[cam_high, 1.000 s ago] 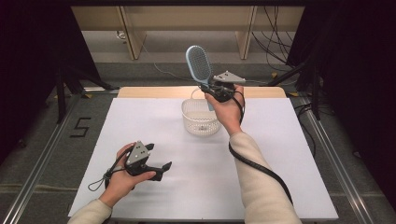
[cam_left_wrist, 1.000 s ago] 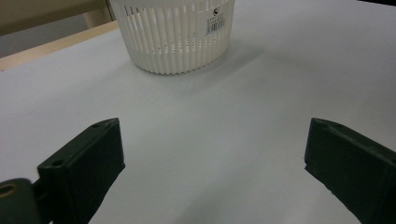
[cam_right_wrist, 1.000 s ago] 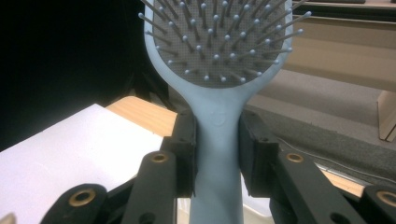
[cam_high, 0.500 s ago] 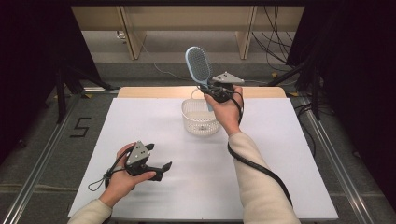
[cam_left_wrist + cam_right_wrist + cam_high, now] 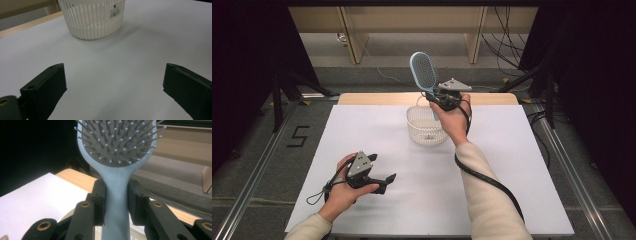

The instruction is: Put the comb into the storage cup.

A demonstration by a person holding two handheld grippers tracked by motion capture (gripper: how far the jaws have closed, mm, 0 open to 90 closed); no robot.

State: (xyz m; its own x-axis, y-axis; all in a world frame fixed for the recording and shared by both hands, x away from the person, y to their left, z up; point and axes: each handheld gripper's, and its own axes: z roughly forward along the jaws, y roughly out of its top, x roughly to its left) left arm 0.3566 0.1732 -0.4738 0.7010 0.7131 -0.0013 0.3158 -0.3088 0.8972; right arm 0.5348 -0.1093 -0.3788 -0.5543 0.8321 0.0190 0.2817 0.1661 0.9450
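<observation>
A light blue hairbrush [image 5: 423, 71] [image 5: 116, 170] stands upright with its head up, above the white slatted basket [image 5: 427, 126] [image 5: 93, 18]. My right gripper [image 5: 435, 98] [image 5: 116, 200] is shut on the brush's handle just below the head, both pads pressing its sides. My left gripper [image 5: 387, 181] [image 5: 113, 83] rests low over the white table [image 5: 377, 135] at the near left, jaws wide open with nothing between them, pointing toward the basket.
The basket stands at the table's far middle, near the wooden back edge [image 5: 382, 98]. A cable [image 5: 492, 180] trails along the right forearm. Metal rails [image 5: 257, 175] run along both sides of the table, and wooden furniture legs [image 5: 352, 35] stand beyond it.
</observation>
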